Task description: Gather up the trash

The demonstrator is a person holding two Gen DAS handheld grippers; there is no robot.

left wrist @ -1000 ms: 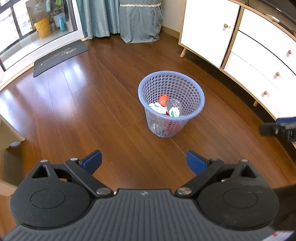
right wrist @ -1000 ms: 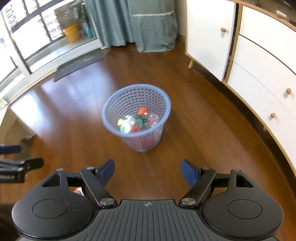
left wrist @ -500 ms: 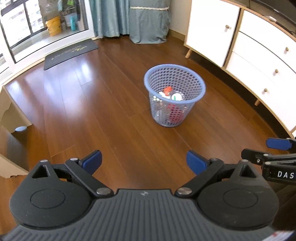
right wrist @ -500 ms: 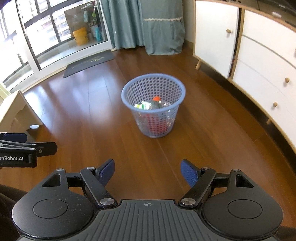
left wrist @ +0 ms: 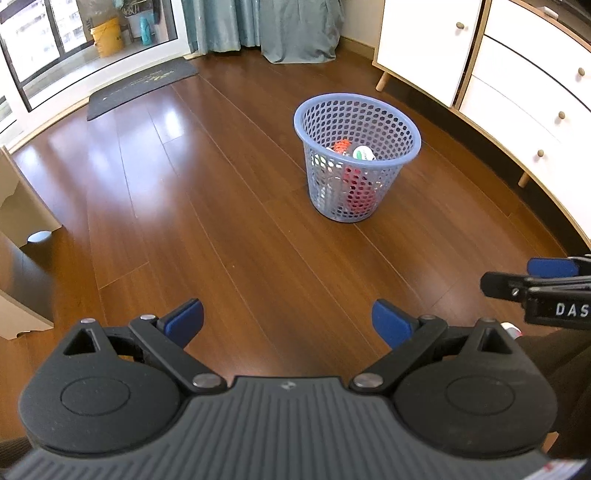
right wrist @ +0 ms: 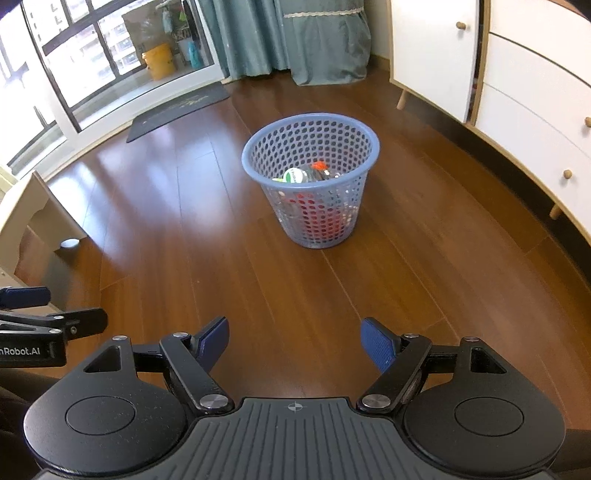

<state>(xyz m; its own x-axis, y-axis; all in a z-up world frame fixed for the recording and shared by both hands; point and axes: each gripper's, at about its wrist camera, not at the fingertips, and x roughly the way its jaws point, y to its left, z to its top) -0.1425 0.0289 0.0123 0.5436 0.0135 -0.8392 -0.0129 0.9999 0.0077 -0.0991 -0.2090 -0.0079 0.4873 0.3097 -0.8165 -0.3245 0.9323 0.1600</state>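
Observation:
A blue perforated plastic basket (left wrist: 357,114) stands on the wooden floor, holding bottles and wrappers (left wrist: 364,153); the right wrist view shows the same basket (right wrist: 310,133) and its trash (right wrist: 295,175). My left gripper (left wrist: 287,322) hangs open and empty well short of the basket. My right gripper (right wrist: 294,344) is likewise open with nothing between its blue pads. In the left wrist view the right gripper's side (left wrist: 535,286) shows at the right edge; in the right wrist view the left gripper's side (right wrist: 44,317) shows at the left edge.
A white cabinet with drawers (left wrist: 528,74) runs along the right wall. A cardboard box (left wrist: 22,206) sits at the left. A dark doormat (left wrist: 142,88) lies before the glass door, and teal curtains (left wrist: 258,22) hang at the back.
Both grippers have pulled back and away from the basket, which now sits farther off in both views. Each gripper has come into the other's view. Both stayed open.

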